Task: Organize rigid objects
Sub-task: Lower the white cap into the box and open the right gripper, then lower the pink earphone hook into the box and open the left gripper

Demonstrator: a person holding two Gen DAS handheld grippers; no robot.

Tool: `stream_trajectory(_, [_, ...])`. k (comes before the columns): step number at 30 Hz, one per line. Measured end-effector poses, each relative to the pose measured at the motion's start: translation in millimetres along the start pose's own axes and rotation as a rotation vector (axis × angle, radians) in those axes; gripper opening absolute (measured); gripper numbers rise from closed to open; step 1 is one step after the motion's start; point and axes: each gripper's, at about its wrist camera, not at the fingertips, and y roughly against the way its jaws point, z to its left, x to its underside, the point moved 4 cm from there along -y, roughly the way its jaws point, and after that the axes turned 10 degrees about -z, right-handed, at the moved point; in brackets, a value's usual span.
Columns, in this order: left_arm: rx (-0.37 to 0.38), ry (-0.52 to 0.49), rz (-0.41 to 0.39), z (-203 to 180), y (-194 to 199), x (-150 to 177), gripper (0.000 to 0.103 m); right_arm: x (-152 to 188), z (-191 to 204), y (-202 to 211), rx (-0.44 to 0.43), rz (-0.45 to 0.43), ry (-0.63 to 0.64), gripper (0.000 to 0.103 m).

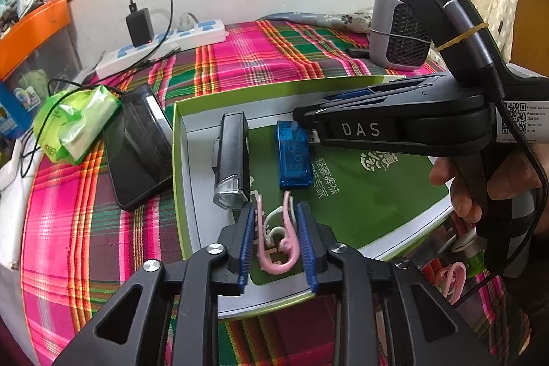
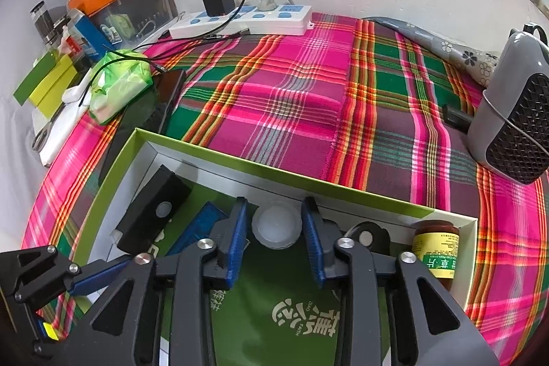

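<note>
A shallow green box (image 1: 384, 194) lies on the plaid cloth. It holds a black bike light (image 1: 231, 156) and a blue USB meter (image 1: 293, 155). My left gripper (image 1: 274, 222) is low in the box's near part, shut on a bunch of pink and white clips (image 1: 274, 242). My right gripper (image 2: 274, 222) is by the box's far wall, its blue pads pressed on a white round cap (image 2: 276, 225). In the left wrist view the right gripper (image 1: 305, 122) reaches in from the right, the cap hidden. A brown medicine bottle (image 2: 435, 249) lies in the box's right corner.
A black phone (image 1: 137, 143) and a green tissue pack (image 1: 75, 122) lie left of the box. A power strip (image 1: 164, 43) runs along the back wall. At the back right stands a grey fan heater (image 1: 398, 33). More pink clips (image 1: 449, 280) lie outside the box, near right.
</note>
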Motion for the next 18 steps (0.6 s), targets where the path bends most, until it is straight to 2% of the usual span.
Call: stream_trajectory(18, [-0.008,-0.003,-0.018,-5,11,-1,0.032,-1,1,17,0.006,-0.049,-0.029,0.042])
